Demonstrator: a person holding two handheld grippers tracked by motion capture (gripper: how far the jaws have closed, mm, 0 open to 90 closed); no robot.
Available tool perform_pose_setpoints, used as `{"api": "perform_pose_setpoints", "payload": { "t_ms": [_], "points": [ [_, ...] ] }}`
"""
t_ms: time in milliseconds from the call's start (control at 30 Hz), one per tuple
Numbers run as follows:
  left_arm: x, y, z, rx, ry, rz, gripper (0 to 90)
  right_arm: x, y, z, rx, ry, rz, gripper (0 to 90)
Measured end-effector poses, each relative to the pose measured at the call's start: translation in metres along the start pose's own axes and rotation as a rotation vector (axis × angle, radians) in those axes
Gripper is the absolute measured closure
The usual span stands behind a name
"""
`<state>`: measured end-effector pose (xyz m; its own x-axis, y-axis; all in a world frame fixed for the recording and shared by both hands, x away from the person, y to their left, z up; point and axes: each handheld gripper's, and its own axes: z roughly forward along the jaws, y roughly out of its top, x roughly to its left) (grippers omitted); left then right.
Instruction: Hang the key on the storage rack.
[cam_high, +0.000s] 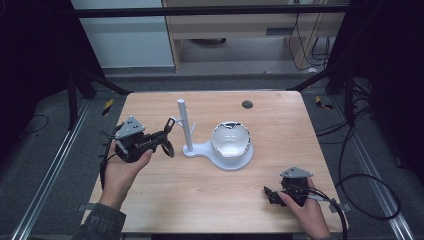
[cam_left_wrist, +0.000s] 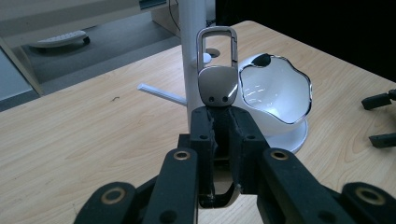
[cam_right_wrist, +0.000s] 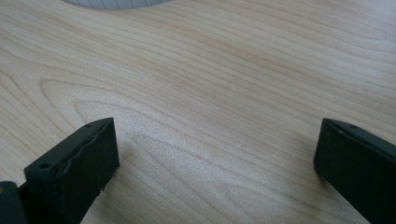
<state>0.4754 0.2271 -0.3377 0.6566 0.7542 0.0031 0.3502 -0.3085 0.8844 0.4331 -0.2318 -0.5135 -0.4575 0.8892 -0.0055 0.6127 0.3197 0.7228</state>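
Grey metal carabiner (cam_left_wrist: 217, 70), upright, clamped at base, before white post (cam_left_wrist: 192, 46)

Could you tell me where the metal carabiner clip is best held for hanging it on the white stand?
By its solid lower body, as the left hand-held gripper does now: the carabiner clip stands upright, its open loop free above the jaws, facing the white stand and its side peg.

Both grippers black w/ grey three-cornered top plates – left gripper (cam_high: 167, 134), right gripper (cam_high: 270, 195) – brass-ringed pivot screws, black cables trailing; grey sleeve (cam_high: 102, 222) on left arm.
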Motion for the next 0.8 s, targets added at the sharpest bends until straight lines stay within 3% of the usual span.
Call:
{"api": "perform_pose_setpoints", "payload": {
  "t_ms": [800],
  "points": [
    [0.005,-0.006,0.025,0.027,0.001,-0.021,80.3,0.0,0.0,0.0,0.0,-0.002,-0.001,0.4]
  ]
}}
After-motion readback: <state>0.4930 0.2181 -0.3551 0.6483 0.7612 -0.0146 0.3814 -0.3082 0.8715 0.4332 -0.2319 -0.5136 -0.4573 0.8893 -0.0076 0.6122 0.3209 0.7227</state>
